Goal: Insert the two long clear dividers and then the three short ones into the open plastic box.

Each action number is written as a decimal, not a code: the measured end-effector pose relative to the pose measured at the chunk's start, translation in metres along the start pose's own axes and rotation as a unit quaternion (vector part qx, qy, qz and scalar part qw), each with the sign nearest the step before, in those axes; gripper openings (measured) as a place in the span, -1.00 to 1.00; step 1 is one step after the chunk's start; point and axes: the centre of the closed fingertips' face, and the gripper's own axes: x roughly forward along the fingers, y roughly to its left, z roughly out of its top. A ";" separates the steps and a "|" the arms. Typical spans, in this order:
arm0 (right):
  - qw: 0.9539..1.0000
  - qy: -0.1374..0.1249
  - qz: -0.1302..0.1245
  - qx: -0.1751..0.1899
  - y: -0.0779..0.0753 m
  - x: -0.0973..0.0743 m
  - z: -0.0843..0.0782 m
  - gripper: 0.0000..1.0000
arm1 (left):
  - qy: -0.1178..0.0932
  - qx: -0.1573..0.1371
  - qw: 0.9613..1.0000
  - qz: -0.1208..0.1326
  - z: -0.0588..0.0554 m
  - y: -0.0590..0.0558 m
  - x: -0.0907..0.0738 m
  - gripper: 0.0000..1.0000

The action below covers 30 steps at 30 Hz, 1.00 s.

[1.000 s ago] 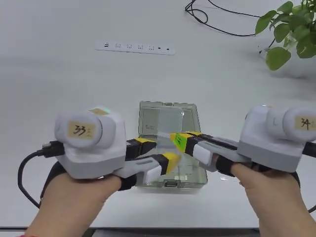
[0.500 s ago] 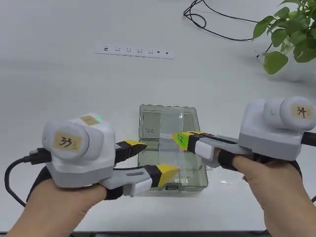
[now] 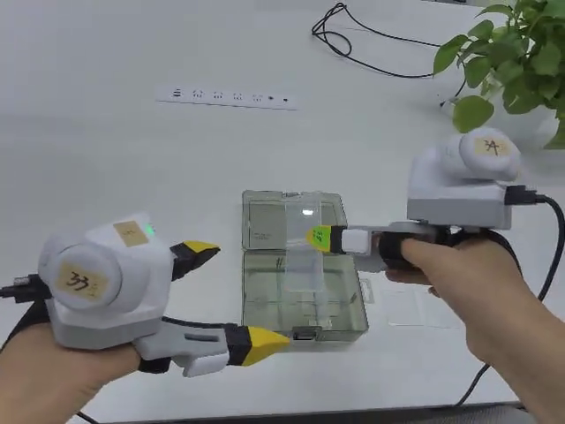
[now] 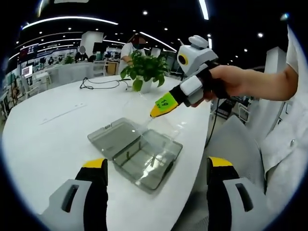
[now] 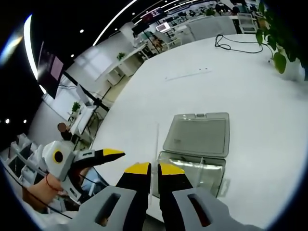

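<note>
- The right gripper [image 3: 320, 237] has its jaws pinched shut on one clear divider [image 3: 305, 265]. In the right gripper view the sheet runs edge-on, a thin pale line between the yellow tips.
- The left gripper [image 3: 240, 291] carries nothing. Its jaws stand wide apart, just off the front left corner of the box [image 3: 305, 305].
- The held divider hangs above the box, over the hinge side of the base. We cannot tell whether its lower edge touches the floor of the box, or whether it is a long or a short one.
- We judge the task to be at an early stage, with this divider on its way in and not seated.
- Inside the box we see small ribs and glints, but we cannot say whether any of them is a divider already in place.
- Just right of the box, faint clear rectangles [image 3: 408, 309] lie flat; we take them for dividers waiting their turn.
- The box is smoky, see-through hard plastic, rectangular with rounded corners. Its lid [image 3: 291, 216] lies open flat behind the base.
- The divider is thin, stiff-looking and glossy, and shows mostly by its glare.
- The worktop [image 3: 132, 177] is white and smooth. Well beyond the box lie a white power strip [image 3: 229, 95], a black cable [image 3: 371, 49] and a leafy plant [image 3: 508, 53].
</note>
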 end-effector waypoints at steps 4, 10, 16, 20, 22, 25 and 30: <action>1.000 0.019 -0.017 0.013 -0.003 0.004 -0.003 -0.87 | 0.007 0.016 1.000 -0.004 -0.007 0.006 -0.001 0.87; 0.995 0.077 -0.048 0.034 -0.007 0.012 -0.022 -0.87 | 0.022 0.033 0.999 -0.017 -0.020 0.008 -0.001 0.95; 0.991 0.099 -0.069 0.061 -0.018 0.023 -0.031 -0.87 | 0.021 0.034 0.999 -0.028 -0.026 0.006 -0.001 0.92; 0.987 0.116 -0.083 0.075 -0.019 0.027 -0.041 -0.87 | 0.012 0.034 0.999 -0.037 -0.024 0.005 0.000 0.89; 0.985 0.123 -0.089 0.078 -0.026 0.029 -0.042 -0.87 | 0.010 0.035 0.999 -0.039 -0.024 0.007 0.001 0.89; 0.983 0.129 -0.095 0.089 -0.031 0.032 -0.044 -0.87 | 0.005 0.031 0.999 -0.040 -0.023 0.008 0.000 0.88; 0.980 0.140 -0.104 0.094 -0.036 0.037 -0.052 -0.87 | 0.002 0.026 0.999 -0.044 -0.025 0.008 0.000 0.87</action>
